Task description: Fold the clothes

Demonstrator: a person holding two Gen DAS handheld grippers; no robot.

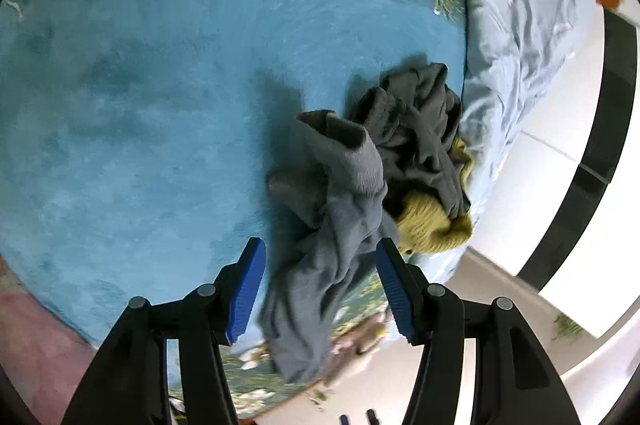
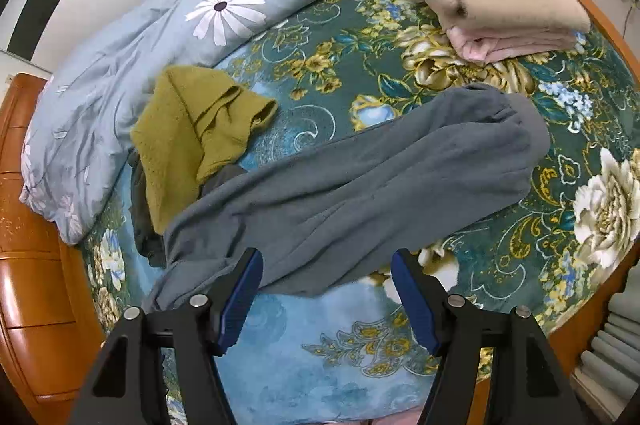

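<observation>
A grey fleece garment (image 1: 344, 209) lies rumpled on the blue flowered bedspread (image 1: 140, 105), one ribbed cuff sticking up. My left gripper (image 1: 320, 245) is open just over it, and the cloth runs between the blue pads without being pinched. In the right wrist view the same grey garment (image 2: 360, 181) stretches across the bedspread (image 2: 280, 365). My right gripper (image 2: 328, 257) is open above its near edge, nothing between its fingers. An olive knitted garment (image 2: 180, 129) and a darker grey one (image 2: 144, 225) are heaped at its left end; both show in the left wrist view, the olive garment (image 1: 428, 221) under the dark one (image 1: 420, 121).
A light blue daisy quilt (image 2: 140, 45) is bunched along the far side of the bed, beside the clothes heap (image 1: 520, 25). Folded beige and pink blankets (image 2: 500, 5) sit at the back right. A wooden bed frame (image 2: 28, 225) rims the mattress, with white floor (image 1: 560, 129) beyond the edge.
</observation>
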